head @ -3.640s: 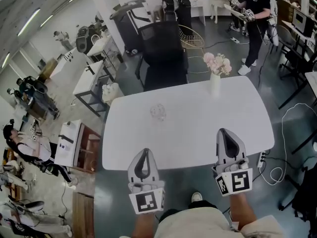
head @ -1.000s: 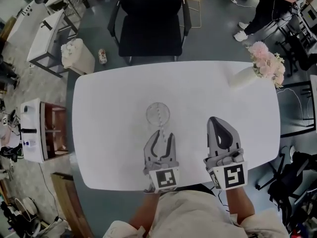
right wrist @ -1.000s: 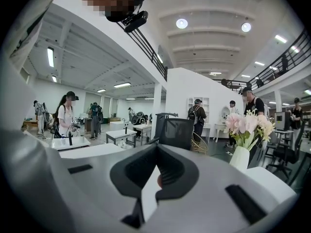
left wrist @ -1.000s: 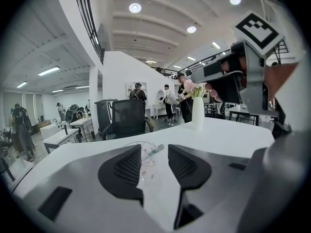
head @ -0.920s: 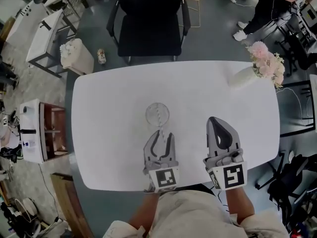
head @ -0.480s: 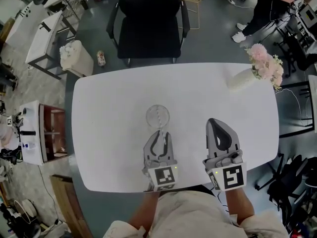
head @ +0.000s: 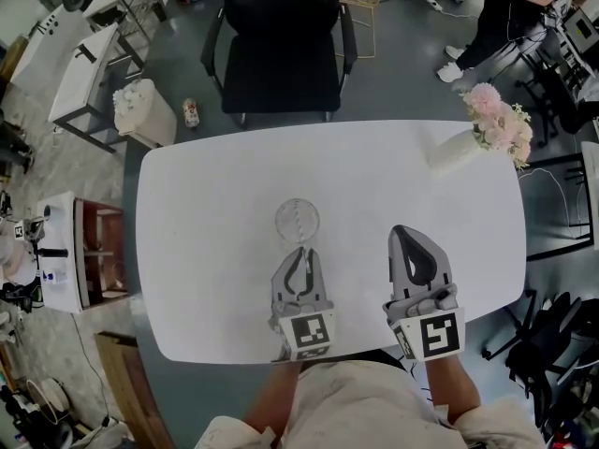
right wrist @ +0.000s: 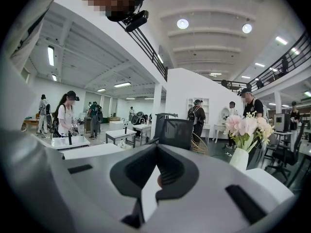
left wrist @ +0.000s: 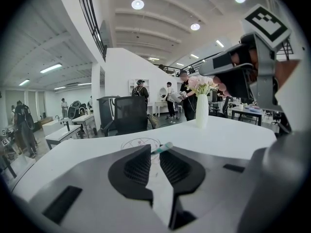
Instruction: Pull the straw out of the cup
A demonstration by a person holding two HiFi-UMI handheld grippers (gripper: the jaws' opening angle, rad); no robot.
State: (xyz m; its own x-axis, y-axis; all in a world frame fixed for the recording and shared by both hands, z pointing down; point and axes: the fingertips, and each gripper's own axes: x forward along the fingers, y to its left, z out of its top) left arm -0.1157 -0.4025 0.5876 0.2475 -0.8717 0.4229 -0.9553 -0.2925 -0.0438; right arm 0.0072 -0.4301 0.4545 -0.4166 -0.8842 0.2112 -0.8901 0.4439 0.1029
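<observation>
Closes the left gripper (head: pixel 300 251) round the straw (left wrist: pixel 163 148): jaws narrow, tip between them, seemingly not yet pinched. Leaves the straw standing in the cup (head: pixel 297 220) mid-tabletop (head: pixel 215 185). Holds the right gripper (head: pixel 409 234) shut and empty alongside. Needs the pinch and the whole pull yet.

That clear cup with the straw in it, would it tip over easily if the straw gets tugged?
Probably, yes. The cup looks thin, clear and seemingly empty, so likely light. The straw leans sideways over its rim, so a slanted pull might drag or tip it. Nothing steadies it; the right gripper sits apart.
</observation>
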